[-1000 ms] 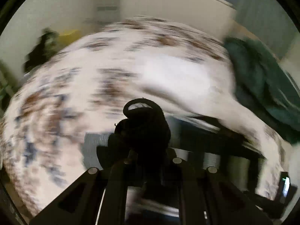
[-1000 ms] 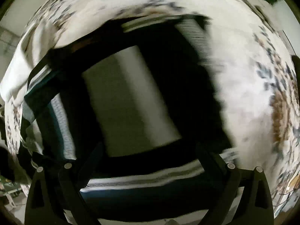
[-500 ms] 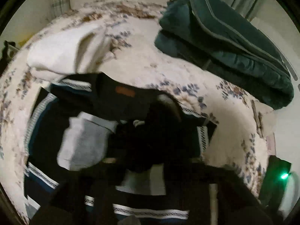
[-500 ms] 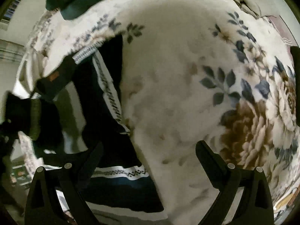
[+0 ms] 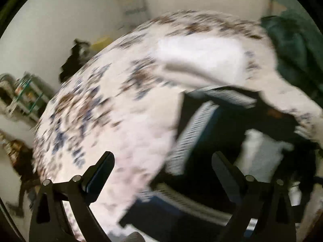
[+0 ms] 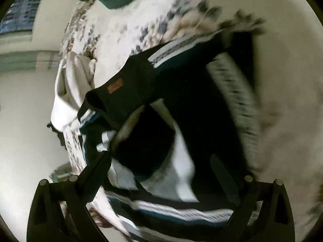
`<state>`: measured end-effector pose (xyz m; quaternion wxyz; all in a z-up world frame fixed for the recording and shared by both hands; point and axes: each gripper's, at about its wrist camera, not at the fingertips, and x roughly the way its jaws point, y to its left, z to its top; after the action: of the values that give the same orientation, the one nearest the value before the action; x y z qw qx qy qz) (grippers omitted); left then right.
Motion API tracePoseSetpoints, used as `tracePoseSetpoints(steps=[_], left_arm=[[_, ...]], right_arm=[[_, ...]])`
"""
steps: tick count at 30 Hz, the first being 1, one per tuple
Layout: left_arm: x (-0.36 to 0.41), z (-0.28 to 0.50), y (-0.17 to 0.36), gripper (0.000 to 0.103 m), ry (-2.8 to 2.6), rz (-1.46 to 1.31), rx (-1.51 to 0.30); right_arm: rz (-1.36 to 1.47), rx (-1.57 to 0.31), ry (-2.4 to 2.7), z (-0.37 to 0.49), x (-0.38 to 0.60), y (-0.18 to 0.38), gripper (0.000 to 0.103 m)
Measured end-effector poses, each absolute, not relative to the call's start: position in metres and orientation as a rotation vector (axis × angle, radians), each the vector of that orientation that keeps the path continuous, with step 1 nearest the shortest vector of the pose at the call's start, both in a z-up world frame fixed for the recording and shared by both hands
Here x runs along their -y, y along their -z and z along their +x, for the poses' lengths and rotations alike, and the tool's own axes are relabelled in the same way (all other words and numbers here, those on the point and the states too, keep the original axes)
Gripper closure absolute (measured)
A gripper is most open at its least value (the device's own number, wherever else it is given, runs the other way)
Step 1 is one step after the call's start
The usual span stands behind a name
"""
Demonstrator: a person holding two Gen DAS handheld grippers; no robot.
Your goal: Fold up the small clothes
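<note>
Dark striped garment point(image 6: 181, 104) lies spread near the floral blanket's point(image 5: 125, 121) edge; your left gripper point(image 5: 161, 171) and right gripper point(image 6: 161, 171) both gape empty, so next pinch a hem.

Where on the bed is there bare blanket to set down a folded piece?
Bare floral blanket lies left of the dark striped garment, below the white cloth, and past the garment's other side. Crowded: around that garment and by the green bedding.
</note>
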<state>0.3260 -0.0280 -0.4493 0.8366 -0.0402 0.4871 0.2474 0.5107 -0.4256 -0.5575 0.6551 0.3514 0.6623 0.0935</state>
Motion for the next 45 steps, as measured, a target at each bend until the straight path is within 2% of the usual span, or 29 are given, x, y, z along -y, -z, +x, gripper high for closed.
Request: tracePoseSetpoints(steps=[1,2,3,4,5,11,18,20,21,22,25,27,28,29,30,31,33,35,38,39,40,45], left_arm=[[0.016,0.321,0.455,0.005,-0.548,-0.099,-1.044],[0.009,0.317,0.459,0.005,-0.565,-0.112,-1.056],[0.004,0.315,0.462,0.005,-0.576,-0.121,-1.063],[-0.002,0.312,0.465,0.005,-0.588,-0.136,-1.070],[-0.005,0.312,0.467,0.005,-0.595,-0.147,-1.074],[-0.022,0.317,0.474,0.005,-0.589,-0.219,-1.072],[-0.027,0.350,0.488,0.005,-0.557,-0.224,-1.090],[-0.027,0.360,0.493,0.005,-0.543,-0.218,-1.100],[-0.027,0.363,0.494,0.005,-0.534,-0.211,-1.104],[-0.025,0.368,0.495,0.005,-0.521,-0.195,-1.106],[-0.021,0.376,0.497,0.005,-0.499,-0.154,-1.106],[-0.019,0.381,0.500,0.005,-0.485,-0.138,-1.110],[-0.018,0.383,0.502,0.005,-0.480,-0.133,-1.114],[-0.017,0.386,0.504,0.005,-0.473,-0.133,-1.119],[-0.016,0.389,0.506,0.005,-0.465,-0.134,-1.123],[-0.015,0.393,0.508,0.005,-0.453,-0.132,-1.127],[-0.013,0.399,0.512,0.005,-0.430,-0.118,-1.133],[-0.011,0.405,0.518,0.005,-0.421,-0.092,-1.134],[-0.013,0.409,0.526,0.005,-0.407,-0.089,-1.163],[-0.014,0.408,0.526,0.005,-0.405,-0.091,-1.166],[-0.015,0.407,0.525,0.005,-0.402,-0.093,-1.163],[-0.020,0.416,0.530,0.005,-0.363,-0.092,-1.162]], right_arm=[[0.811,-1.503,-0.234,0.518,0.416,0.563,0.007],[0.810,-1.506,-0.248,0.523,0.404,0.566,0.016],[0.796,-1.509,-0.256,0.526,0.395,0.568,0.049],[0.765,-1.527,-0.278,0.529,0.383,0.568,0.088],[0.724,-1.528,-0.272,0.527,0.378,0.566,0.094],[0.637,-1.337,-0.108,0.503,0.431,0.519,0.094],[0.527,-1.487,-0.019,0.486,0.473,0.544,0.092],[0.539,-1.471,0.008,0.481,0.482,0.536,0.078],[0.570,-1.448,0.023,0.479,0.488,0.530,0.056],[0.612,-1.417,0.026,0.477,0.494,0.525,0.043],[0.726,-1.314,0.027,0.479,0.504,0.514,0.041],[0.710,-1.364,0.027,0.489,0.497,0.528,0.041],[0.705,-1.402,0.019,0.492,0.493,0.538,0.044],[0.696,-1.442,0.013,0.495,0.486,0.548,0.060],[0.678,-1.447,-0.001,0.495,0.478,0.550,0.096],[0.641,-1.442,0.000,0.495,0.471,0.546,0.097],[0.513,-1.365,0.004,0.493,0.463,0.527,0.097],[0.444,-1.418,0.048,0.492,0.467,0.537,0.096],[0.494,-1.555,0.095,0.489,0.481,0.557,0.080],[0.477,-1.535,0.110,0.487,0.483,0.549,0.066],[0.466,-1.511,0.120,0.486,0.483,0.541,0.057],[0.494,-1.465,0.090,0.487,0.482,0.521,0.053]])
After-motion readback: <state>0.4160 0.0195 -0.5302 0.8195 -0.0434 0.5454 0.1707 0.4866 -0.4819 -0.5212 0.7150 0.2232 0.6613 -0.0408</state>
